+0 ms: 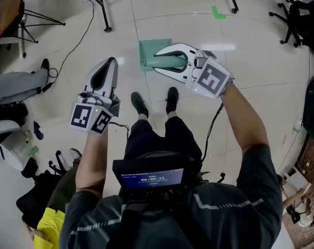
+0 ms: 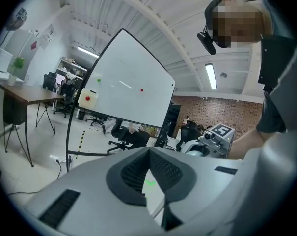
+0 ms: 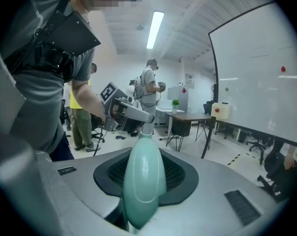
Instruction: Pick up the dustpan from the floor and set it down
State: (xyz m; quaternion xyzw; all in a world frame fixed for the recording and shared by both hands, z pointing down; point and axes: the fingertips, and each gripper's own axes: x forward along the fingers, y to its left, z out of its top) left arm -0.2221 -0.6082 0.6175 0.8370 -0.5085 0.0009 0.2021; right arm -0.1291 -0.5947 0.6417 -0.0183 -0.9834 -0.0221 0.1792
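Observation:
My right gripper [image 1: 160, 61] is shut on the pale green handle [image 1: 167, 61] of the dustpan. The dustpan's green pan [image 1: 152, 50] sticks out past the fingertips, over the tiled floor ahead of the person's shoes. In the right gripper view the rounded handle [image 3: 143, 181] fills the space between the dark pads [image 3: 180, 173]. My left gripper [image 1: 111, 62] hangs to the left of the dustpan, apart from it. Its tips meet and nothing is held. In the left gripper view my left gripper [image 2: 149, 150] shows only floor behind its pads.
The person's black shoes [image 1: 139, 104] stand just behind the dustpan. A green tape mark [image 1: 218, 13] lies further out on the floor. Stand legs [image 1: 100, 7] and a cable cross the top left, and office chairs [image 1: 294, 14] are at the top right. Another person's leg [image 1: 16, 84] and bags [image 1: 35, 196] are at the left.

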